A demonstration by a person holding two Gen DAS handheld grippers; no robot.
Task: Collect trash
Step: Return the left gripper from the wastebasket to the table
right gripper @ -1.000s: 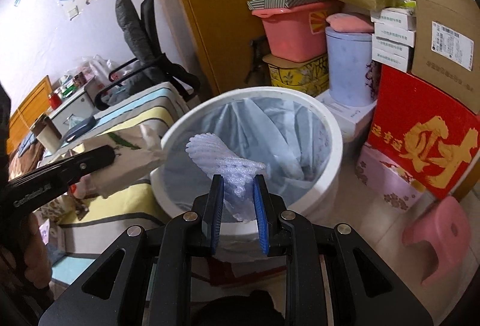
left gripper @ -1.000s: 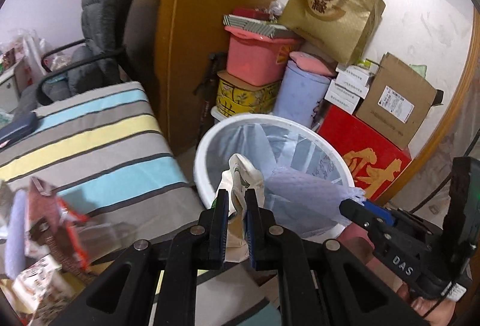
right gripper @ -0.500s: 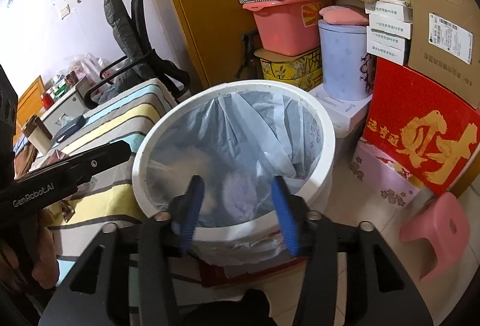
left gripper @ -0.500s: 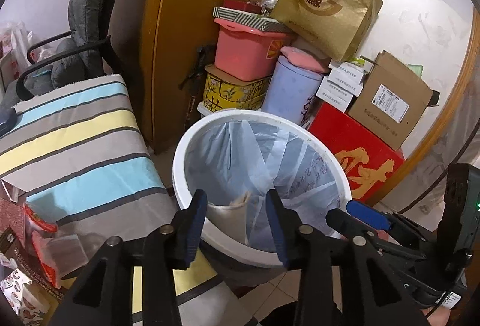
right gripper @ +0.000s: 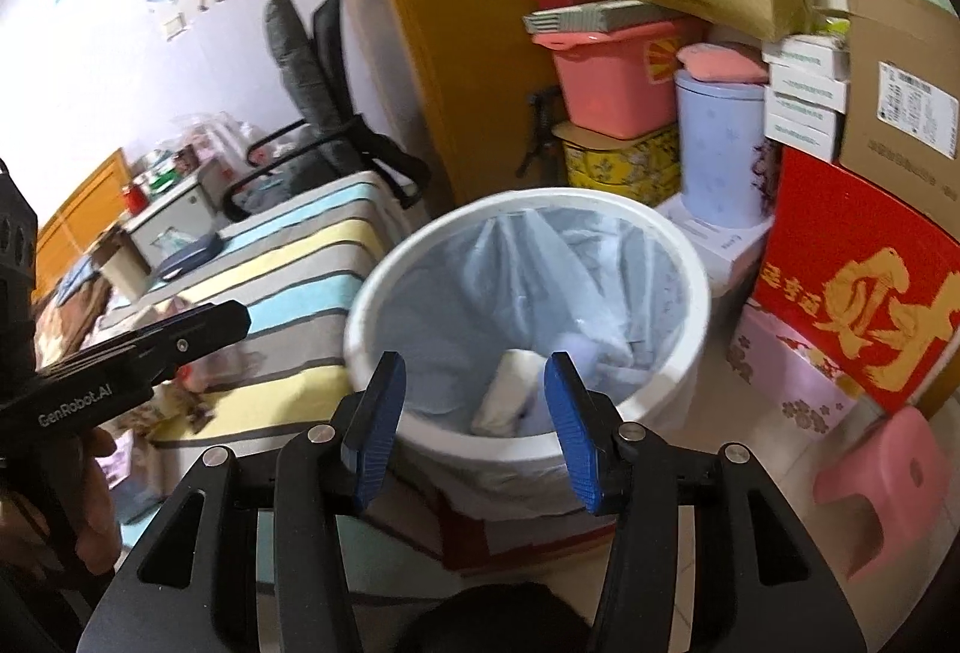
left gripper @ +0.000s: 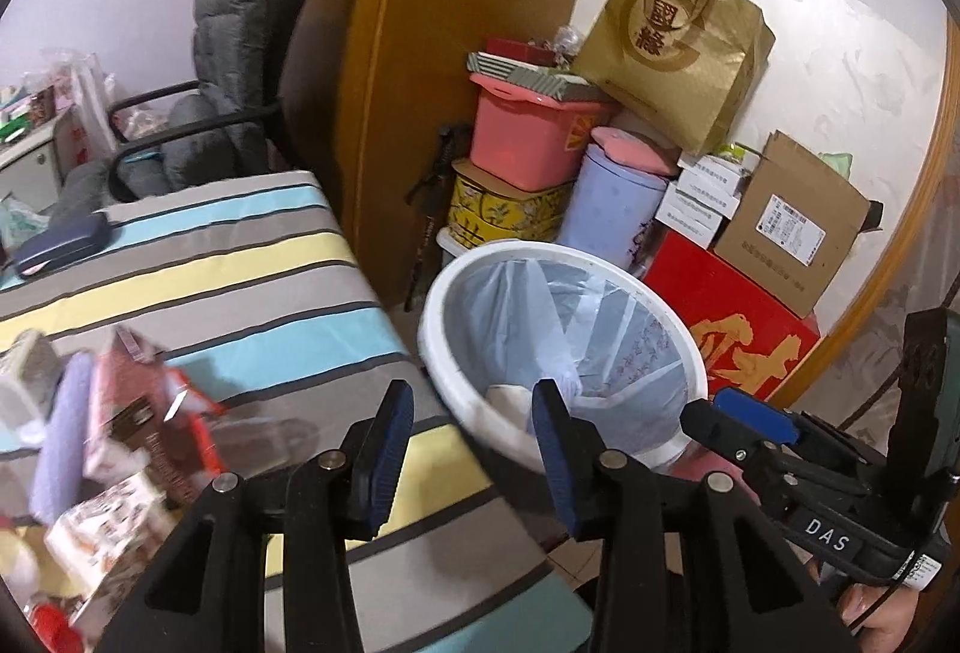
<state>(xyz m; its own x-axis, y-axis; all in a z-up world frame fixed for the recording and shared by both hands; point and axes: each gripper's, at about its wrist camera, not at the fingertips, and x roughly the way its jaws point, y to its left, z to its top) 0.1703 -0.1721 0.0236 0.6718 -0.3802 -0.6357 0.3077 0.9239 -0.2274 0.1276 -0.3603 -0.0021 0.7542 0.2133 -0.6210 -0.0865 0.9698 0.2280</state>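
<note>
Both pieces of trash have left the tools since a second ago: the cream-coloured crumpled paper bag (right gripper: 509,390) and the pale lilac foam net sleeve (right gripper: 579,353) now lie at the bottom of the round white plastic bin (right gripper: 701,287), inside its translucent blue-grey liner bag (right gripper: 480,287). The bag lies left of the sleeve, and the two touch.

The left tool (left gripper: 474,452) has just been opening; its blue-padded jaws stand apart with nothing between them, above the near edge of the striped-cloth surface (left gripper: 198,281), just beside the bin rim. The right tool (right gripper: 474,425) has likewise just been opening and stands empty, jaws apart, over the near rim of the bin.

On the striped surface, left of the left tool, several blurred red and white wrappers (left gripper: 141,425) lie in a loose heap; a dark blue case (left gripper: 63,245) lies farther back.

Behind the bin stand a pink plastic tub (left gripper: 528,137), a lilac cylindrical container with pink lid (left gripper: 612,209) and a red cardboard box (left gripper: 732,317), all close to the far rim. A pink plastic stool (right gripper: 882,485) stands on open floor right of the bin.
</note>
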